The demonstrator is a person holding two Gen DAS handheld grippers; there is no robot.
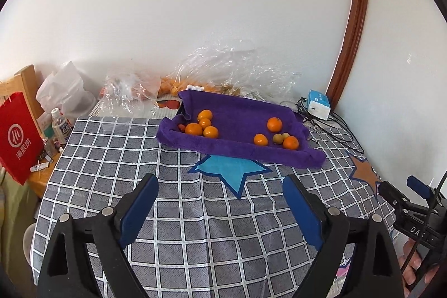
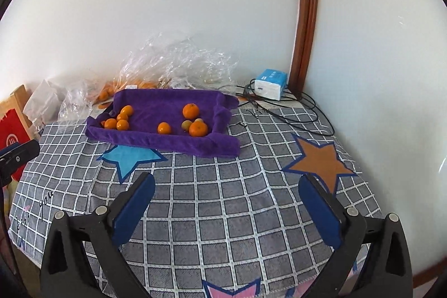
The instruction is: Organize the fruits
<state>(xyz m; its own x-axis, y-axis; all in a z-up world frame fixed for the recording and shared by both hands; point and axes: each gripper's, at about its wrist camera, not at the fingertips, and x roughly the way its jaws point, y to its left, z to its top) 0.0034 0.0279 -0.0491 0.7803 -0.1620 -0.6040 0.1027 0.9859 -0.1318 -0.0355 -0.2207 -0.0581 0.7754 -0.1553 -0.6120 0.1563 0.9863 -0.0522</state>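
Oranges (image 1: 205, 126) are gathered in two groups on a purple towel (image 1: 237, 113) at the far side of the checked tablecloth (image 1: 195, 228). The left gripper (image 1: 220, 186) and right gripper (image 2: 226, 183) are held wide apart, empty, well short of the towel

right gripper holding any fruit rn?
No: in the right wrist view the right gripper is open and empty over the checked tablecloth, while the oranges sit in the purple towel tray.

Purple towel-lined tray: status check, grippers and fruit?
Left gripper open, empty. Right gripper open, empty. Purple towel-lined tray holds round orange tangerines in two clusters, two small yellowish fruits alongside. Checked tablecloth between, nothing in the way.
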